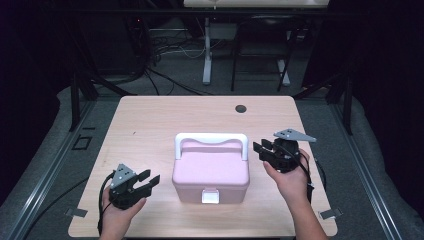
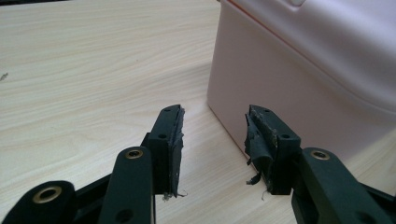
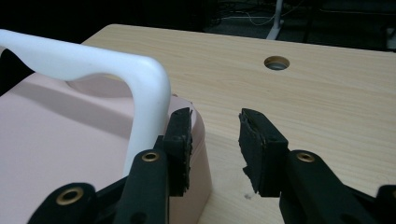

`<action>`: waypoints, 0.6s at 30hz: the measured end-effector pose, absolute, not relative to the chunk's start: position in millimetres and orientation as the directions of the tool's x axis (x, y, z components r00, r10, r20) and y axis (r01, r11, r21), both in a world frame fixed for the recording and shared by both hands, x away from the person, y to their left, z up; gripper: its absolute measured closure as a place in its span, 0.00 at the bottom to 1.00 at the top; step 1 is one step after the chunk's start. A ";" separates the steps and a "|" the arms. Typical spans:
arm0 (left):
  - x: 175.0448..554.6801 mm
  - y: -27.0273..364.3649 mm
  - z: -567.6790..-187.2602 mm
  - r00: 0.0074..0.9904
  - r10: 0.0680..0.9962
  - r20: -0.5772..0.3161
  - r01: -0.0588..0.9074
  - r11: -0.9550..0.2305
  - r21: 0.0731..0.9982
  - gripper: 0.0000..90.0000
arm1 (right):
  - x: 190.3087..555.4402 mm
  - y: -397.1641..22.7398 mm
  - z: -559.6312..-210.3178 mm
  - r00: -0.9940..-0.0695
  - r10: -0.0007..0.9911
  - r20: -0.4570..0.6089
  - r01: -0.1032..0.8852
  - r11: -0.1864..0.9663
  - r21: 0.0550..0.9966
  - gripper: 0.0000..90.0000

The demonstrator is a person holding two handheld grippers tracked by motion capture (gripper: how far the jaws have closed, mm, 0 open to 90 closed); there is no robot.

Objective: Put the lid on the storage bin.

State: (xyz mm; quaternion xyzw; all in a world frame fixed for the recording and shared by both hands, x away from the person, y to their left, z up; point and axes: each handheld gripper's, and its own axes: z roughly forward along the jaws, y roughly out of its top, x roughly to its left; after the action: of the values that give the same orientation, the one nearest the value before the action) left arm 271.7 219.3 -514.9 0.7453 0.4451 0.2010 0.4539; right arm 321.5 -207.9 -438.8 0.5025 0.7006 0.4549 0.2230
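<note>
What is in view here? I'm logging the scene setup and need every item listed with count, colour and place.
box: 1, pink, closed, middle of the table towards the near edge, between the two grippers
handle: 1, white, standing upright across the far side of the box's lid
latch: 1, white, on the box's near face
table: 1, light wood
cable hole: 1, dark, round, in the table near its far edge
desk frame: 1, white legs, on the floor beyond the table, with cables around it
left gripper: 1, black, open, nothing between its jaws, left of the box
right gripper: 1, black, open, nothing between its jaws, right of the box beside the handle
hands: 2, one holding each gripper
</note>
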 end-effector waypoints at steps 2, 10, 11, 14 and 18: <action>273.1 218.9 -518.0 0.523 0.846 -0.101 0.483 -0.197 0.853 0.62 | 320.8 -207.3 -438.0 -0.399 0.906 0.143 0.506 0.087 0.858 0.71; 275.3 211.2 -527.3 0.536 0.839 -0.095 0.492 -0.219 0.842 0.60 | 321.0 -205.5 -438.9 -0.408 0.902 0.142 0.502 0.091 0.860 0.69; 275.6 210.7 -528.0 0.538 0.838 -0.093 0.492 -0.223 0.841 0.60 | 320.9 -205.1 -439.0 -0.409 0.901 0.141 0.498 0.091 0.862 0.69; 276.6 211.1 -529.3 0.538 0.838 -0.097 0.496 -0.222 0.840 0.60 | 320.4 -204.5 -438.3 -0.417 0.897 0.146 0.501 0.093 0.861 0.69; 278.0 210.3 -531.5 0.536 0.838 -0.100 0.501 -0.221 0.837 0.59 | 320.2 -204.4 -437.5 -0.421 0.893 0.155 0.491 0.081 0.867 0.69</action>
State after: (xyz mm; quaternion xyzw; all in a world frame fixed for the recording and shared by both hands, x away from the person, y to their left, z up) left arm 278.0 210.3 -531.5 0.7575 0.4419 0.1913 0.4408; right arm 320.2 -204.4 -437.5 0.4926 0.7026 0.4659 0.2160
